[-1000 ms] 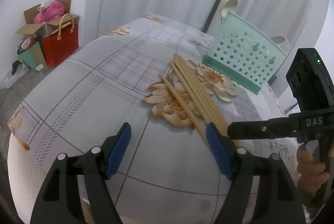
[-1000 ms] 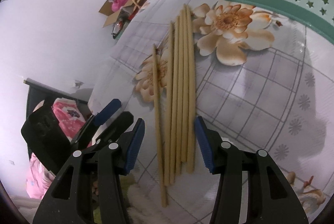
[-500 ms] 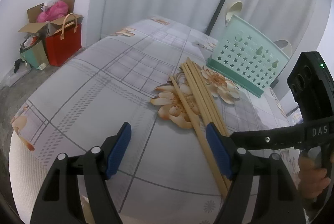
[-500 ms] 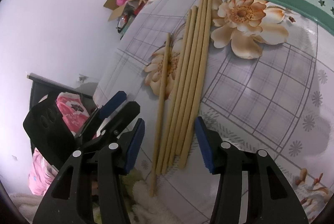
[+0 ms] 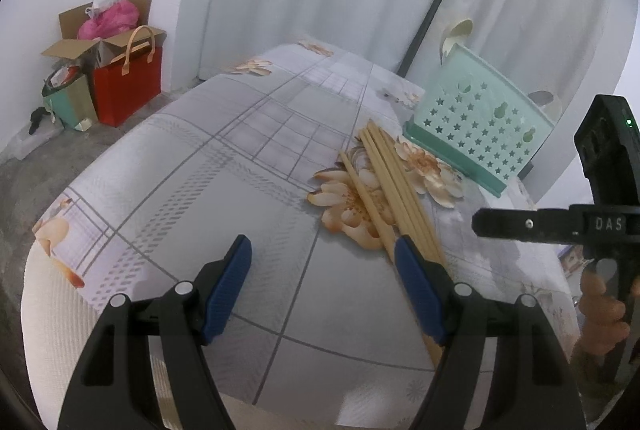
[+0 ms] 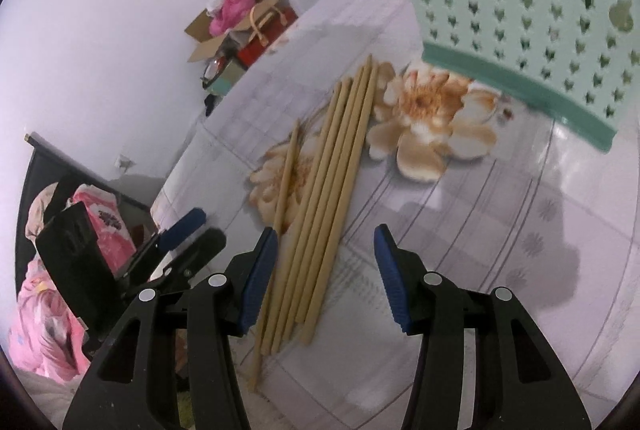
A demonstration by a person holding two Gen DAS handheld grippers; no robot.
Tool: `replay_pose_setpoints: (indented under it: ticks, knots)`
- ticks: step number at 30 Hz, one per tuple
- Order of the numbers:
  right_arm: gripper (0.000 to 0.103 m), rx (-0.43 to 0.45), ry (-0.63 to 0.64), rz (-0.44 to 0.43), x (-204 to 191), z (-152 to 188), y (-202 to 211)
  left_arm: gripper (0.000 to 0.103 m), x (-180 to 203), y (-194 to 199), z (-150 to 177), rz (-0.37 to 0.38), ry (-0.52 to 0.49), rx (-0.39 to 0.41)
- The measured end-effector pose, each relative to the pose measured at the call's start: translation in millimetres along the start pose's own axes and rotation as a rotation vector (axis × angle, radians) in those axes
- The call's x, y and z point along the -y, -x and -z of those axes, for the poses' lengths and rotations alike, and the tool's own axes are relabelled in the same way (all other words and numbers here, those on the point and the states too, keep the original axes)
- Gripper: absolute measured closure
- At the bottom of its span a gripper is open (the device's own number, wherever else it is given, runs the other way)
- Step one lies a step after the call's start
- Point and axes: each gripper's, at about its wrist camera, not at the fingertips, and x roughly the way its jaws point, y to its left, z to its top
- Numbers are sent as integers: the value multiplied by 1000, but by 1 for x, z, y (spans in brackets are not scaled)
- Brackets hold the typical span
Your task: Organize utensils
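**Chopsticks lie lengthwise under the right gripper, holder just beyond**

The wooden chopsticks (image 6: 324, 197) lie in a loose bundle on the flower-printed tablecloth (image 5: 208, 165), one stick (image 6: 286, 181) set slightly apart on the side toward the other gripper. Their long axis runs away from the right gripper (image 6: 326, 270) toward the mint-green perforated utensil holder (image 6: 520, 9), whose base stands just past their far tips. The near ends sit between and below the blue pads of this gripper, nearer its left pad (image 6: 258, 282); its jaws are closing at a middling width, and I cannot see either pad pressing on a stick yet.

The left gripper (image 5: 322, 282) hovers over bare cloth with its jaws wide and nothing between them; the bundle passes just outside and behind its right pad (image 5: 418, 294), angling off toward the holder (image 5: 480, 133).

So the right hand looks plainly nearer and better lined up. Since the sticks point along its fingers rather than across them, a pinch would probably close across the bundle's width, and the stray stick may well be left out.
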Motion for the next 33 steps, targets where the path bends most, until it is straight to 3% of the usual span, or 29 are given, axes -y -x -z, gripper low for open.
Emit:
replay_pose_setpoints:
  ticks: [8, 11, 15, 20, 27, 33]
  knots:
    - [84, 5, 52, 45, 0, -17, -20, 31, -2, -1, -1, 2, -4, 3]
    - [89, -2, 51, 59, 1, -20, -29, 34, 0, -4, -5, 20, -6, -6]
    - [89, 0, 72, 87, -6, -22, -37, 43, 8, -15, -13, 62, -7, -47]
    - [89, 0, 103, 115, -12, -28, -45, 46, 23, -32, -20, 101, -44, -91]
    - [90, -8, 144, 136, -17, -39, -56, 56, 41, -44, -22, 4, -172, -89]
    - [91, 9, 169, 166, -20, -41, -58, 58, 49, -47, -18, -34, -247, -82]
